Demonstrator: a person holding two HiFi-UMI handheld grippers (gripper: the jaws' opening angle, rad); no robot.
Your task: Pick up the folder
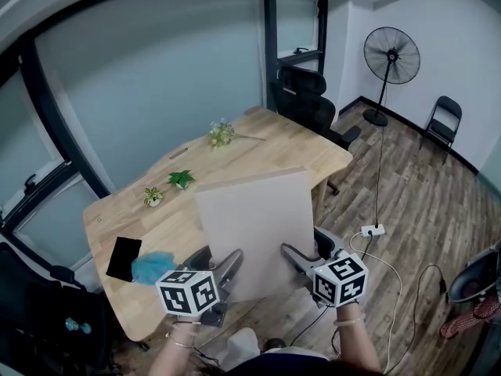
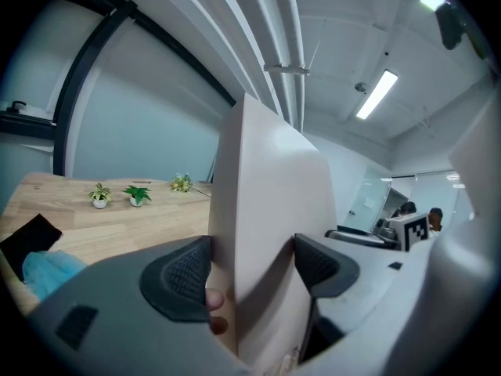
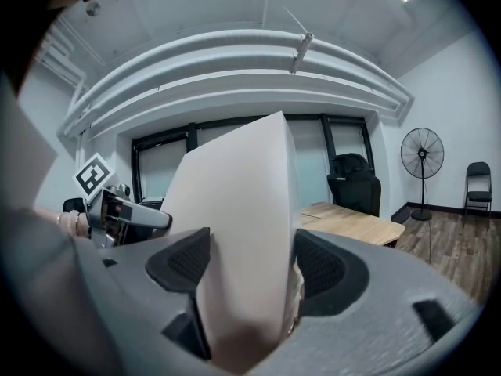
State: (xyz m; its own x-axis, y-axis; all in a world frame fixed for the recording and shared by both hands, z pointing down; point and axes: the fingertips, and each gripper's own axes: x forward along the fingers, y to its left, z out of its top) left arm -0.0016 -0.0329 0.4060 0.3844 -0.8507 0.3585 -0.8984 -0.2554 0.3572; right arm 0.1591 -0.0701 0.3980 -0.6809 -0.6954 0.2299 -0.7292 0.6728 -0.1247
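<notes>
Beige and plain on its face, the flat, stiff rectangular folder [image 1: 252, 225] stands nearly upright in the air at the near edge of the light wooden table [image 1: 258, 143], held from both sides. The left gripper [image 1: 217, 266] has it at the lower left corner. In the left gripper view both dark ribbed pads [image 2: 184, 276] press on the two faces of the folder, and the jaws stand rather wide because the folder is thick. The right gripper [image 1: 307, 251] takes the lower right corner in the same way, with its pads [image 3: 325, 269] set against both faces and the jaws wide.

The only print is on the two marker cubes [image 1: 188, 291], which carry black and white square patterns.

The lower edge of the folder is hidden behind the grippers, and the folder covers the near right part of the table. Close to the near left corner lies a black flat rectangular thing [image 1: 121, 257]. A crumpled blue cloth [image 1: 153, 266] lies against one of its corners, and I cannot tell what the black thing is. Along the long edge by the glass wall stand two small green potted plants [image 1: 153, 197], and further on lies a sprig of flowers [image 1: 223, 134]. Under the left pad, in the left gripper view, two small pinkish round shapes [image 2: 214, 298] show; they are too unclear to name.
</notes>
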